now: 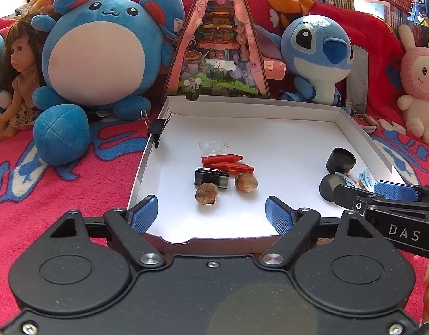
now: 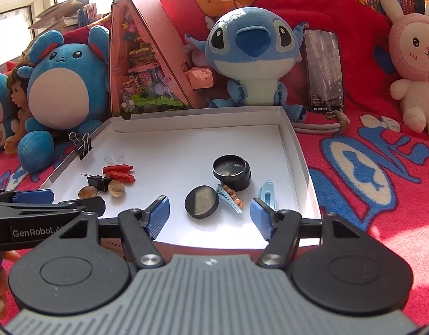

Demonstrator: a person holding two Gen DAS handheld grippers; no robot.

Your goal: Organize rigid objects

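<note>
A shallow white box tray [image 1: 270, 128] [image 2: 186, 128] lies on a red blanket. In it at the left are two nuts [image 1: 206, 193] [image 2: 116, 188], a black binder clip [image 1: 211, 177] [image 2: 98, 182], two red crayon-like pieces [image 1: 227, 163] [image 2: 120, 173] and a clear little cup [image 1: 212, 146]. At the right are a black round tin [image 2: 231, 172] [image 1: 340, 161], its lid [image 2: 201, 201], a blue hair clip [image 2: 267, 195] and an orange-beaded clip [image 2: 230, 195]. My left gripper [image 1: 211, 216] is open and empty at the tray's near edge. My right gripper [image 2: 209, 216] is open and empty before the lid.
Another binder clip [image 1: 157, 128] [image 2: 84, 143] grips the tray's left wall. Plush toys [image 1: 100, 47] [image 2: 253, 53], a doll [image 1: 19, 81], a triangular toy box [image 1: 218, 47] and a phone [image 2: 324, 69] stand behind the tray. A pink rabbit plush [image 2: 418, 61] sits at the far right.
</note>
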